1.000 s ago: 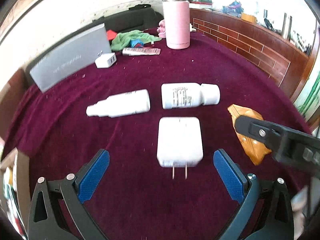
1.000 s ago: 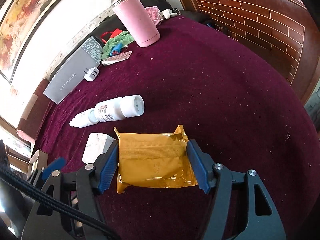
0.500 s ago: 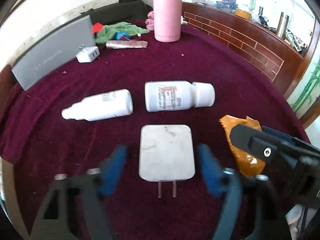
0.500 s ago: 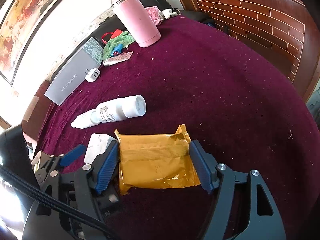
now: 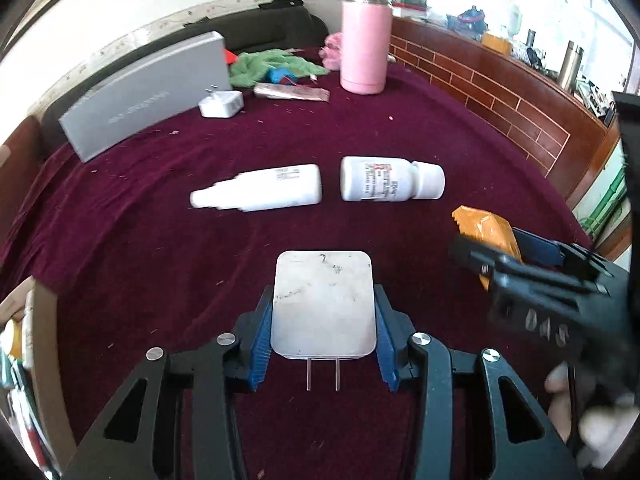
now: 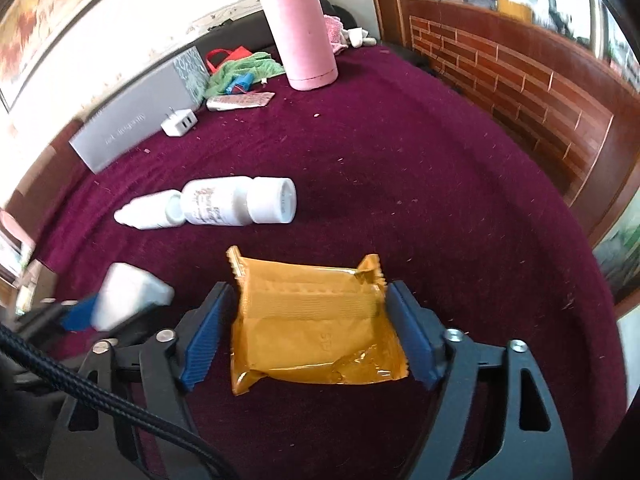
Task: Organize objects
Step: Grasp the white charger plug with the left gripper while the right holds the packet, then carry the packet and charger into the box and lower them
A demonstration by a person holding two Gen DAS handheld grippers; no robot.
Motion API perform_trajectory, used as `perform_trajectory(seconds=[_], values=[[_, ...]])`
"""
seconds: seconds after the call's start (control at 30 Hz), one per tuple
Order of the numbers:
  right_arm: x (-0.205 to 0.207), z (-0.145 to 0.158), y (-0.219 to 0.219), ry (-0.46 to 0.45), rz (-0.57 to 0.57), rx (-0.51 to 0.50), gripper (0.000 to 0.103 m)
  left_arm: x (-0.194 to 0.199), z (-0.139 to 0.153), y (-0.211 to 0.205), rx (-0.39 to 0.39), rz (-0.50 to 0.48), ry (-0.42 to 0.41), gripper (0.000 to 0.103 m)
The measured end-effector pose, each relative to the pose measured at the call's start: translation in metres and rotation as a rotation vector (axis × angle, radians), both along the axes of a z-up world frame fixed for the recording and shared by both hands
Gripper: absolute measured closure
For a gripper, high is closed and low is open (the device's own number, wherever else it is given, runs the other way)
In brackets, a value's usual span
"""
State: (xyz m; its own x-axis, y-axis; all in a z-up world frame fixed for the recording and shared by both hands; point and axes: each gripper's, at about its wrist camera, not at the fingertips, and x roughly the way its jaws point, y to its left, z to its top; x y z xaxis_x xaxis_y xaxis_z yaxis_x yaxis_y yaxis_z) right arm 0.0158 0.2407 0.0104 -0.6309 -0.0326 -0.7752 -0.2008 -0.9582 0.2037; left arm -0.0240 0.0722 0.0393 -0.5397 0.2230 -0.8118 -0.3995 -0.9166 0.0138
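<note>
two smooth white plastic bottles (image 5: 316,190)

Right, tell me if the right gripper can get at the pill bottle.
Probably not yet: the right gripper straddles the yellow packet, which fills the gap. The pill bottle lies just beyond, otherwise unblocked.

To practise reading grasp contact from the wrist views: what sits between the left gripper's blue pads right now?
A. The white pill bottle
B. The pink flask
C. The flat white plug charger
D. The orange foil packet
C. In the left wrist view the left gripper has its blue pads against both sides of the white plug charger, prongs pointing back toward the camera.
</note>
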Motion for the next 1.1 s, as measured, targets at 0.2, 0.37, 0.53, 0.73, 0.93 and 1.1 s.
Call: perform_trajectory(seconds=[0.2, 0.37, 0.53, 0.73, 0.93, 1.1], values=[[0.002, 0.001, 0.008, 0.034, -0.006, -0.041, 0.043, 0.021, 0.016, -0.038, 0.045, 0.045, 0.028, 0.065], [0.003, 0.002, 0.007, 0.052, -0.013, -0.042, 0.046, 0.036, 0.028, -0.070, 0.086, 0.092, 0.050, 0.065], [0.005, 0.006, 0.002, 0.068, -0.015, -0.016, 0.051, 0.049, 0.038, -0.099, 0.108, 0.126, 0.075, 0.064], [0.016, 0.009, -0.009, 0.058, 0.003, -0.017, 0.052, 0.062, 0.040, -0.129, 0.143, 0.160, 0.080, 0.064], [0.029, 0.012, -0.018, 0.038, 0.035, -0.076, 0.054, 0.072, 0.041, -0.151, 0.177, 0.185, 0.084, 0.064], [0.036, 0.022, -0.035, 0.035, 0.081, -0.119, 0.055, 0.081, 0.045, -0.173, 0.196, 0.209, 0.100, 0.064]])
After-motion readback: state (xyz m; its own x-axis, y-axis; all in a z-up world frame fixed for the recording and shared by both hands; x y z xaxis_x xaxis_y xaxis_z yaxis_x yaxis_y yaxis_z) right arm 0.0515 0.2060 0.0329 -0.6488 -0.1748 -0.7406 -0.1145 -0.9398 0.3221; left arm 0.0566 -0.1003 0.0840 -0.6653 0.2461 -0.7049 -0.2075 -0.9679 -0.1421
